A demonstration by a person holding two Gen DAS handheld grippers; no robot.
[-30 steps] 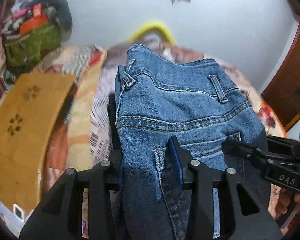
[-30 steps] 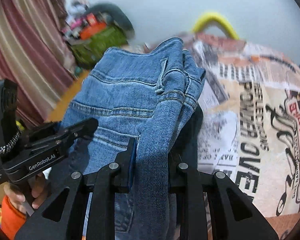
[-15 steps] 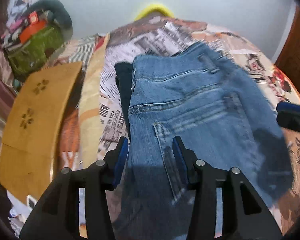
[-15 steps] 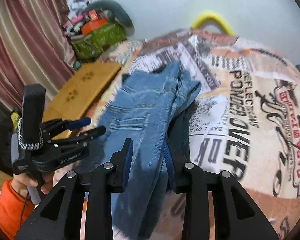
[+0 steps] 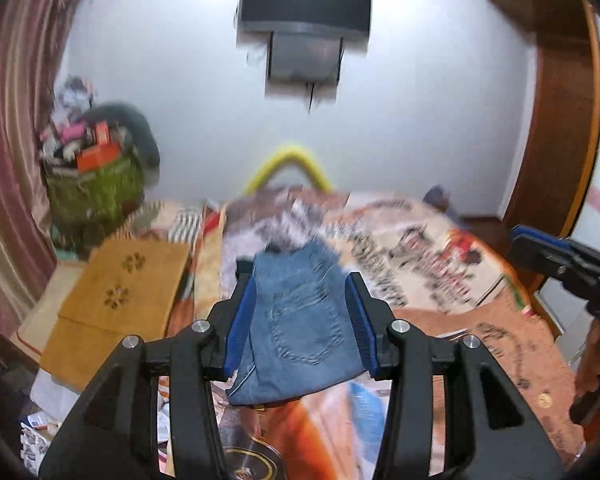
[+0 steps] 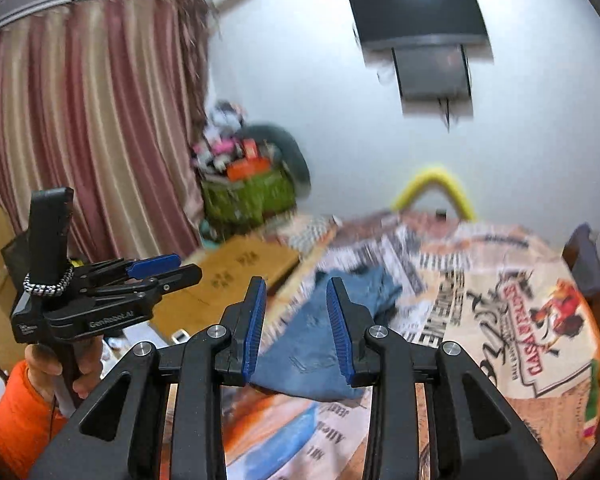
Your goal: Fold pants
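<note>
Pants [image 5: 300, 332] are down on the bed, folded up, and both grippers have let go.

Nearest the cameras, the left gripper [image 5: 302, 280] and right gripper [image 6: 296, 284] sit part open with nothing between the pads; a second ago each was clamped on denim, and the jaws have just been opening. Both have pulled up and back, so the jeans look small on the printed bedspread [image 6: 500, 300], beside the wooden board [image 5: 116, 292]. Looks like the fold is pretty much done. TV [image 5: 304, 4] on the far wall.

walls: white [image 5: 420, 100]; TV [image 5: 304, 4] — wall-mounted; curtain [image 6: 84, 120] — striped pink; bed [image 6: 500, 300]: printed cover
</note>
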